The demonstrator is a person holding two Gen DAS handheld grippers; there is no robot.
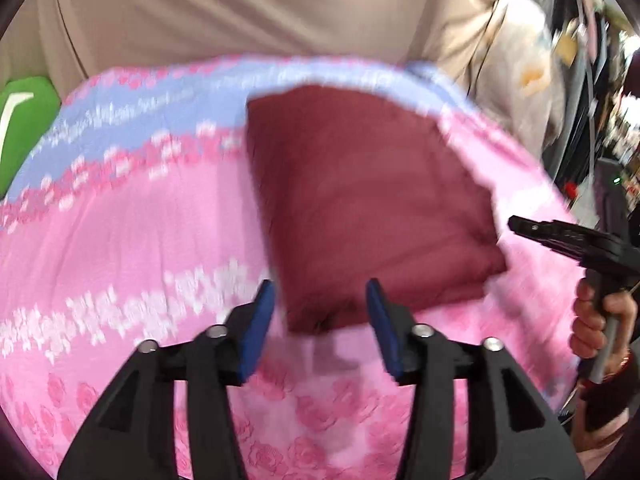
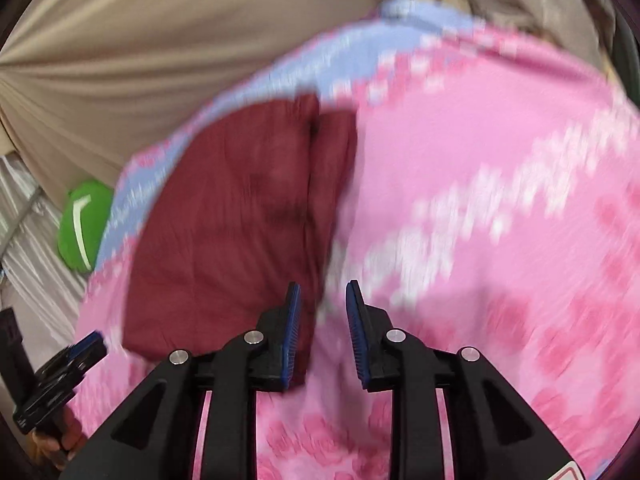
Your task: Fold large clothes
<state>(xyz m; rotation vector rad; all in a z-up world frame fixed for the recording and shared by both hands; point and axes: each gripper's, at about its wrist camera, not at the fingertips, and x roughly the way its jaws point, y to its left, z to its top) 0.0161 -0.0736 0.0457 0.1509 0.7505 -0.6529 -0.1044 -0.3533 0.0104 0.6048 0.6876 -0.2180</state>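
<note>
Left claw (image 1: 322, 320) stands wide, empty, poised over the near edge of the folded maroon garment (image 1: 360, 208). Right claw (image 2: 323, 332) is parted more narrowly, also empty, at the garment's (image 2: 224, 224) near right corner. Garment lies flat on a pink and blue floral sheet (image 1: 140, 240), nothing upon it. Beyond the garment hangs a beige curtain (image 1: 240, 8). A green cushion (image 1: 24, 120) sits well left of the garment, off the sheet's edge. Both views are blurred.
</note>
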